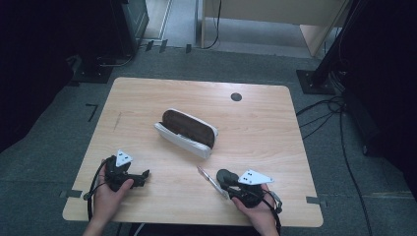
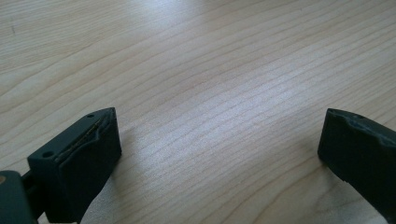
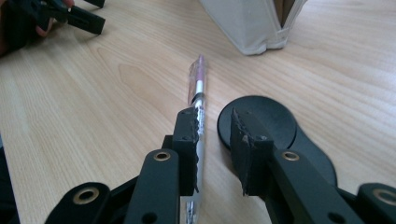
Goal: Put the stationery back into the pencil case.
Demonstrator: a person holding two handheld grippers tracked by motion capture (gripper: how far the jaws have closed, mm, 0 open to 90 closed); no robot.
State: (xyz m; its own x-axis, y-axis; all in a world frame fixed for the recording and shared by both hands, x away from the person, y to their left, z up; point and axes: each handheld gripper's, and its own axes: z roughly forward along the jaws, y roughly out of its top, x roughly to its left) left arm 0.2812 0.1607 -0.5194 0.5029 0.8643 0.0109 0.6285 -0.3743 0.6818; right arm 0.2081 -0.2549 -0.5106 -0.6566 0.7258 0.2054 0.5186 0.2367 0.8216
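A white pencil case (image 1: 187, 132) with a brown inside lies open in the middle of the wooden table (image 1: 142, 98); its end (image 3: 252, 23) faces the right gripper view. A silver pen with a pink tip (image 3: 198, 84) lies on the table near the front edge (image 1: 209, 179). My right gripper (image 3: 214, 116) sits low over it, jaws a little apart. The pen runs along the inner face of the left jaw without being pinched. A flat black disc-shaped object (image 3: 271, 121) lies under the other jaw. My left gripper (image 2: 219, 121) rests at the front left (image 1: 142, 176), jaws wide apart over bare wood.
A black cable hole (image 1: 236, 96) sits in the table's far side. The left gripper (image 3: 79, 18) shows far off in the right gripper view. Cables (image 1: 339, 128) and stand bases (image 1: 314, 81) lie on the floor to the right.
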